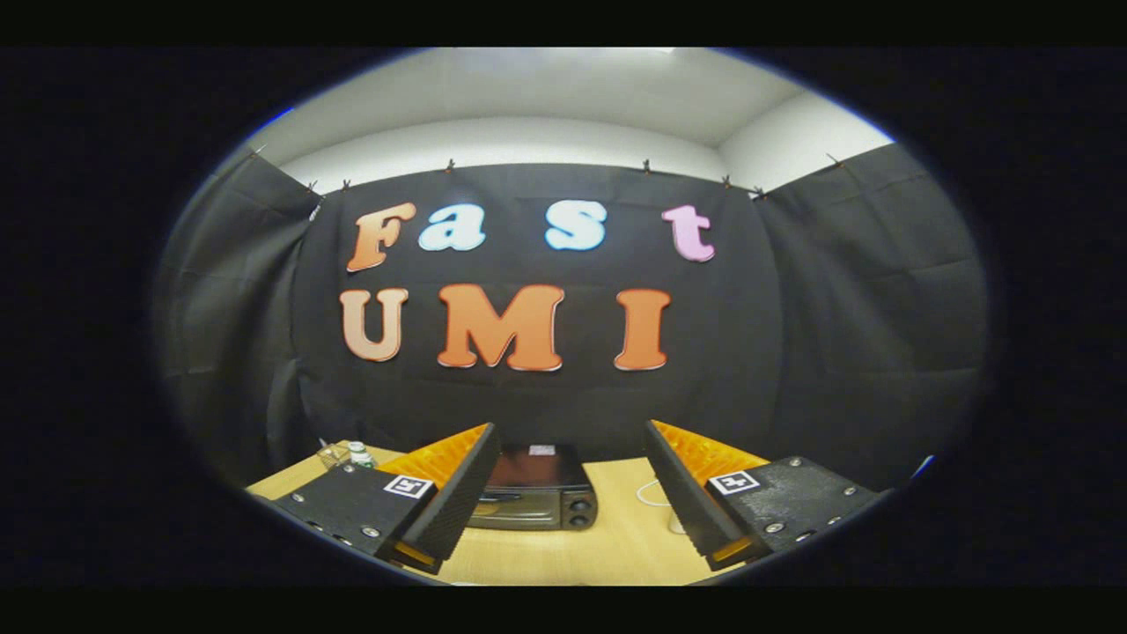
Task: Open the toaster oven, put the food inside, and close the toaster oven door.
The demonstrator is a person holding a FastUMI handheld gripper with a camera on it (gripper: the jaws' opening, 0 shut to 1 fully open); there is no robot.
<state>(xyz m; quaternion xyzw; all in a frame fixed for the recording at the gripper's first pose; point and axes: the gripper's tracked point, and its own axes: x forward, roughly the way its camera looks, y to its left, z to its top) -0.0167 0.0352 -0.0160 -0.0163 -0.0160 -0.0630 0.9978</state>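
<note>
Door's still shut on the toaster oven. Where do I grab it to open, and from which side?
Likely the handle bar across the door's top edge on the toaster oven, approached head-on: its front faces the open gripper. The handle detail is too small to confirm.

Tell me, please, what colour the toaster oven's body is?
The toaster oven is black or very dark, seen in the gripper view beyond the open gripper, on the light wooden table.

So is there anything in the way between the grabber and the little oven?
Nothing visible is. The gripper is open, and the toaster oven sits on the table just beyond its fingers, door shut. A white cord lies to the side, and a small bottle stands off at the far corner.
</note>
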